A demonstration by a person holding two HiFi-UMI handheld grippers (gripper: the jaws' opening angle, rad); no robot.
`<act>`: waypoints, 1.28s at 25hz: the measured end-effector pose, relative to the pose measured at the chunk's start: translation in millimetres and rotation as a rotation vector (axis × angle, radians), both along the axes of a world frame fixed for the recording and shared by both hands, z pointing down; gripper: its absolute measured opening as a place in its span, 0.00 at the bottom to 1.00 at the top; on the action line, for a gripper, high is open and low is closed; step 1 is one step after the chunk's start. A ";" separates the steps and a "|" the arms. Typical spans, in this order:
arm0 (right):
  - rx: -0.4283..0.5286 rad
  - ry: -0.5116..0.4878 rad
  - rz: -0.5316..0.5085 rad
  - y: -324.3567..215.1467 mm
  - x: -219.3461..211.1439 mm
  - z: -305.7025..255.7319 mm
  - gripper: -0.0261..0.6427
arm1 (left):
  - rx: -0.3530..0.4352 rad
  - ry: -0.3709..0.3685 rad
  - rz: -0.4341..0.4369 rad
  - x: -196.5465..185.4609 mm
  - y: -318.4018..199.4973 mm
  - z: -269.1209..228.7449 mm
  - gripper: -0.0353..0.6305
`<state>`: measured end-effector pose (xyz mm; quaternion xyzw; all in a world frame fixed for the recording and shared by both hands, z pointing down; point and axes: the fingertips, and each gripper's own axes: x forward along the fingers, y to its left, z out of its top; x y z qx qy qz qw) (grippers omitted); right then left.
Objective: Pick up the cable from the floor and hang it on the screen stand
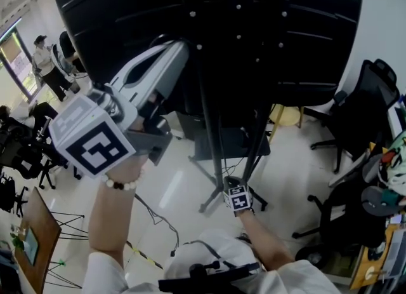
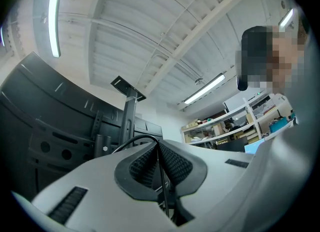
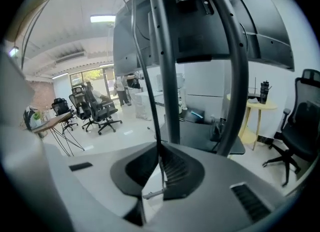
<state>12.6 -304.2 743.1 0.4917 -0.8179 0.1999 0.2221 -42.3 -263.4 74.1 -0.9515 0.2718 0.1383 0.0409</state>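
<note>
The left tongs point(image 2: 157, 145) are held up high, close to the person's head, on an arm with a white bead bracelet point(image 1: 120, 185). Their 2 ribbed pads are pressed together on the cable point(image 2: 162, 183), a thin black line running down between them. A loop of it arcs out past the tips to the left.

The right tongs point(image 3: 159, 147) are lower and further out, down by the foot of the stand point(image 1: 209, 127) and pointing at it. They too are clamped on the cable. It comes out of the closed pads and climbs up out of sight, just beside the left of the stand's 2 dark tubes. I cannot tell whether it touches that tube. The cable's run from 1 grip to the other is not clear from here.

Above the stand sits the screen point(image 1: 254, 26), its black back turned to the person. On the pale floor point(image 1: 171, 191), left of the stand's feet, a dark wire point(image 1: 155, 215) trails. Whether it is the same cable I cannot tell.

Black office chairs point(image 1: 361, 108) stand to the right, and a small round yellow desk point(image 3: 260, 104) is behind the stand. People point(image 1: 45, 58) are far off by the windows.
</note>
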 end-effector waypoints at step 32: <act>0.802 -0.090 -0.094 -63.8 -13.9 -622.7 0.08 | -0.202 -0.083 -0.209 -166.7 -11.6 157.3 0.06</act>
